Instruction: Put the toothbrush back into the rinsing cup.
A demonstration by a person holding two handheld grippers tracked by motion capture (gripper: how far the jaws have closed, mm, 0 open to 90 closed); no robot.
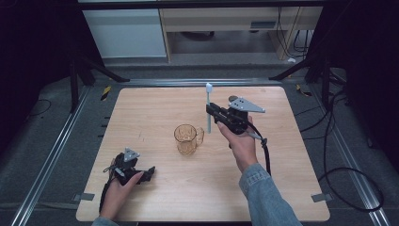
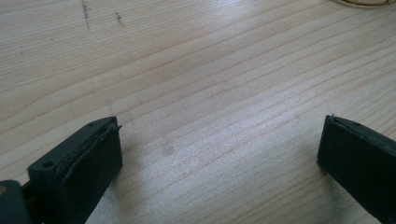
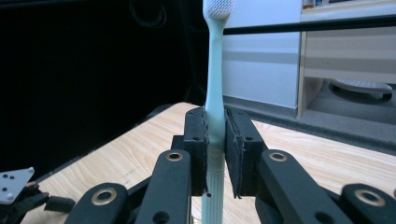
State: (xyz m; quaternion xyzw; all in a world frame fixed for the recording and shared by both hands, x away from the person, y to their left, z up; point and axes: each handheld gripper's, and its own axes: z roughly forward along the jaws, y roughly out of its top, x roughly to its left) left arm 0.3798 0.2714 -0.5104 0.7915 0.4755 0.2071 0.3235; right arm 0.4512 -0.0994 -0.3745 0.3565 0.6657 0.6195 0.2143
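A pale blue-green toothbrush (image 1: 208, 109) stands upright, head up, clamped in my right gripper (image 1: 211, 112), which hovers just right of and above a clear amber glass mug (image 1: 187, 139) at the table's middle. Seen along the right gripper's jaws, the toothbrush (image 3: 215, 88) handle is pinched between the two pads, with the right gripper (image 3: 215, 154) shut on it. My left gripper (image 1: 149, 173) rests low on the table near the front left, and its jaws stand wide apart over bare wood, with nothing inside the left gripper (image 2: 219, 144).
The wooden table (image 1: 150, 108) has dark floor, metal rails and cables around it. A cabinet and shelving stand beyond the far edge. The mug's base (image 2: 364, 2) peeks in at the top right of the left gripper view.
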